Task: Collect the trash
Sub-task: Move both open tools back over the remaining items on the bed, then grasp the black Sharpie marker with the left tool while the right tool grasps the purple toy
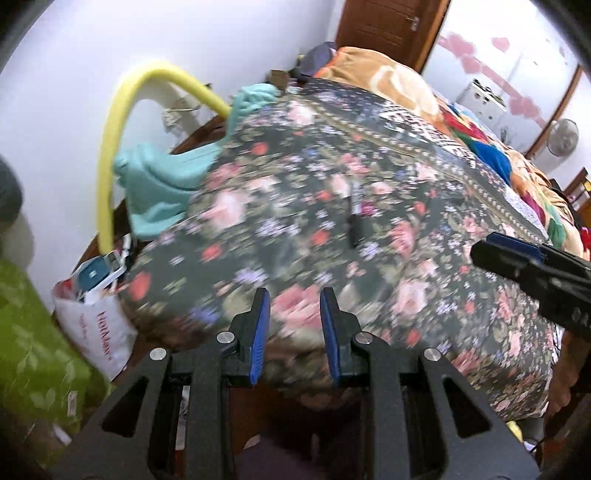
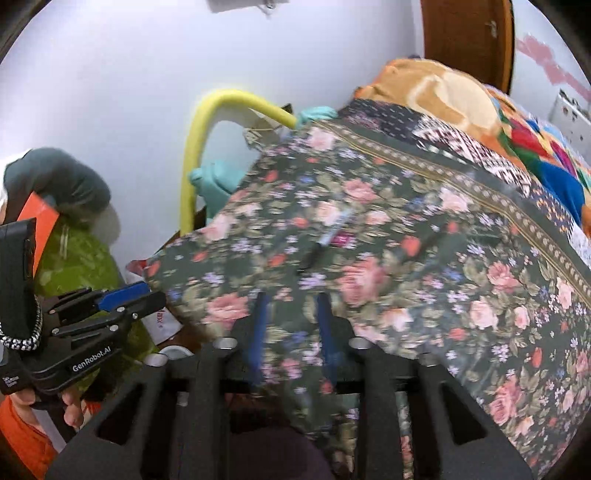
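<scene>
On the bed's floral quilt, small dark trash pieces lie ahead of the left gripper and right gripper, both jaws apart and empty

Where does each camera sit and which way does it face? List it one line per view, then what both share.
Left wrist: rides the left tongs, facing over the floral bedspread toward the door; the right tongs intrude at right.
Right wrist: rides the right tongs, facing the same bedspread; the left tongs and hand show at left.
Shared: bedspread, yellow hose, dark pen-like item.
</scene>
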The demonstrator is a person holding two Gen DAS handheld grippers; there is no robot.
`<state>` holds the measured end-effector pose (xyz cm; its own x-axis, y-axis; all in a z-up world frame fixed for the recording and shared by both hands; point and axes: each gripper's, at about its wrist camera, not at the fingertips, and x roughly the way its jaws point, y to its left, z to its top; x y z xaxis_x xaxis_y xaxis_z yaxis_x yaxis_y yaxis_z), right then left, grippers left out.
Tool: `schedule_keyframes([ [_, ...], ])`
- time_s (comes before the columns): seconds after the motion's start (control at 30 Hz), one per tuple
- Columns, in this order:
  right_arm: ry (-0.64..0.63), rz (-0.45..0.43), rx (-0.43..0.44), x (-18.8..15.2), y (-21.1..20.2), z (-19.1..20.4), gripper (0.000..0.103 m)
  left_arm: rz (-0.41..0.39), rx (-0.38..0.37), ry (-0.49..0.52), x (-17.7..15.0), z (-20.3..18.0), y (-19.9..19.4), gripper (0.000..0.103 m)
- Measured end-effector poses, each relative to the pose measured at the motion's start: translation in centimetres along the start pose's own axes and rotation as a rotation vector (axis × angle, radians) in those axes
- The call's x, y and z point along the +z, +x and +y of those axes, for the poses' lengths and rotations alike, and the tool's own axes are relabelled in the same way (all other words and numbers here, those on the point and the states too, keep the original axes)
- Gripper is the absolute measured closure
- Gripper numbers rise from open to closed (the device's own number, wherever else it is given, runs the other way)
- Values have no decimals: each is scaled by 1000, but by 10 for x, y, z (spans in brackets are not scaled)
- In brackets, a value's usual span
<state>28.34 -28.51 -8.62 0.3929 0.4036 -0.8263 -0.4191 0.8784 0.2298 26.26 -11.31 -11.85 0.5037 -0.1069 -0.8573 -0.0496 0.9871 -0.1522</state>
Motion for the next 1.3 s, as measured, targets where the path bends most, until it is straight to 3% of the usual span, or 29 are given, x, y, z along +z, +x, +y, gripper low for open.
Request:
schedule_keyframes([
  [0.03,21,-16,-11,1,0,-10,41,7,-11,8,5,-5,5,74],
  [0.07,43,-31,-21,3,0,-19,37,16,-20,18,9,-11,12,67],
  [0.13,68,-27,-23,5,2,-34,37,24,-26,39,18,-24,26,63],
  [0.47,75,-36,-129,17,31,-76,37,99,-52,105,57,-54,110,63],
  [0.7,76,-23,-102,30,56,-85,37,128,-72,115,69,-54,151,63],
  [0.73,76,-20,-101,32,60,-85,37,126,-77,119,69,-53,154,67],
  [0.77,75,-19,-101,34,64,-85,37,112,-75,130,69,-53,156,79],
  [0.83,73,-14,-91,38,72,-84,37,104,-77,144,69,-52,158,91],
  [1.0,68,23,-21,47,99,-73,37,57,-109,87,70,-35,147,92],
  [1.13,28,57,-43,51,127,-57,37,8,-106,28,74,-12,133,92],
  [1.3,-14,78,-87,49,159,-40,54,-20,-65,14,72,9,125,92],
])
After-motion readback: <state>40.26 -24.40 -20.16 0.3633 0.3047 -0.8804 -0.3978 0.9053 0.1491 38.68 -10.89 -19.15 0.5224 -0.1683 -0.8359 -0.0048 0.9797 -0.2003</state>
